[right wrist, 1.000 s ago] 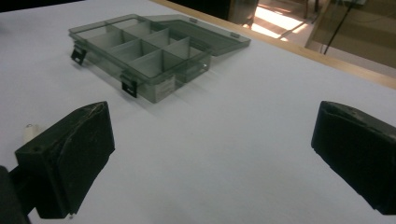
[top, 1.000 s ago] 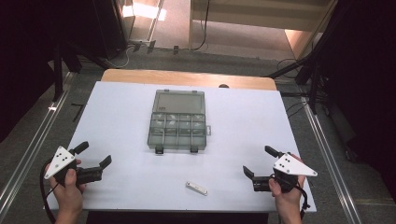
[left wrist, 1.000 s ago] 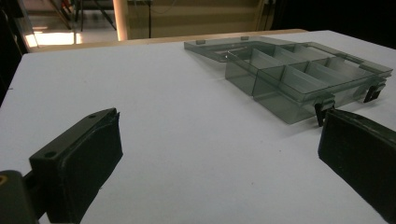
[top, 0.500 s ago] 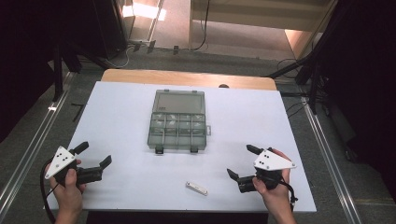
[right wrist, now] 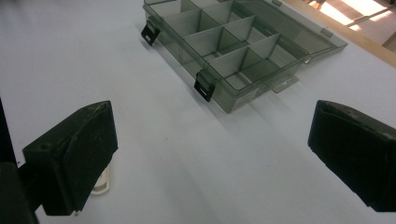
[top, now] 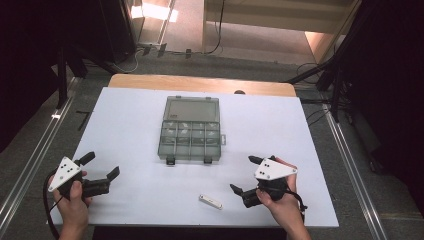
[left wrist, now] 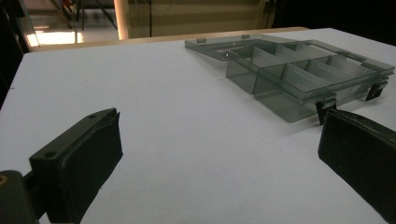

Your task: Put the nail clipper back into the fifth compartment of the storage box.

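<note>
A smoky clear compartment box (top: 190, 140) lies open at the middle of the white table (top: 125, 125), its lid flat behind it. A small white oblong piece (top: 210, 201) rests near the front edge. My right gripper (top: 243, 174) is open just right of that piece, apart from it. In the right gripper view the piece (right wrist: 102, 182) peeks out from behind the left jaw, with the box (right wrist: 229, 42) ahead. My left gripper (top: 104, 165) is open at the front left with nothing in it. The left gripper view has the box (left wrist: 303, 77) ahead to the right.
The box's two black latches (top: 170, 161) face the front. A wooden strip (top: 200, 82) borders the table's far edge. Metal rails (top: 30, 165) run along both sides, with cables and dark stands on the floor beyond.
My right gripper has moved left along the front of the table and now sits close to the white piece. The left gripper has stayed put.
</note>
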`<state>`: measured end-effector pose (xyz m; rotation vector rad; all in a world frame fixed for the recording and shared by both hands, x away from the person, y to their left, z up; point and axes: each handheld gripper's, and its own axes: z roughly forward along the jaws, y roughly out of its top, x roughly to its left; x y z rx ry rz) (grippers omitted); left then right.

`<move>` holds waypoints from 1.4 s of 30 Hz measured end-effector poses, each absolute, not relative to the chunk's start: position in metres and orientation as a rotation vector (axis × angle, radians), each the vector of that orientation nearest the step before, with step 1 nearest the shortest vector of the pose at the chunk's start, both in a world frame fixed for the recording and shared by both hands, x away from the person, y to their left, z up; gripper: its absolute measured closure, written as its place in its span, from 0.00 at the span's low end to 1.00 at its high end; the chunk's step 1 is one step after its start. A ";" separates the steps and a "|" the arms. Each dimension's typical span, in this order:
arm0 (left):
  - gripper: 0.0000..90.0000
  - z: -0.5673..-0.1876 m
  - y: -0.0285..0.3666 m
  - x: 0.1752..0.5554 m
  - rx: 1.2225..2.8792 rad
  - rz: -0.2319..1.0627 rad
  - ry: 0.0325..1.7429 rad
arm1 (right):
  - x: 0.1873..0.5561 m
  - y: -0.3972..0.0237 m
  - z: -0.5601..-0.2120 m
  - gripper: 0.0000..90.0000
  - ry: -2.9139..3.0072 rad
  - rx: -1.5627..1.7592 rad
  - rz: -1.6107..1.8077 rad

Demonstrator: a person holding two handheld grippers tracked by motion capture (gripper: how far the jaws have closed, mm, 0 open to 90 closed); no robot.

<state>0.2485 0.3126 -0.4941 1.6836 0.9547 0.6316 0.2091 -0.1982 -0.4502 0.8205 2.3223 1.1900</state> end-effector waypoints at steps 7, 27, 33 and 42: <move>0.00 -0.494 0.313 0.249 1.683 0.630 0.955 | 0.212 -0.186 -0.450 0.03 2.370 0.790 1.156; 0.00 -0.494 0.312 0.250 1.685 0.624 0.951 | 0.218 -0.155 -0.455 0.15 2.550 0.730 1.065; 0.00 -0.494 0.312 0.250 1.686 0.620 0.949 | 0.221 -0.153 -0.459 0.22 2.601 0.764 1.064; 0.00 -0.494 0.312 0.250 1.691 0.621 0.948 | 0.220 -0.141 -0.465 0.36 2.695 0.754 1.006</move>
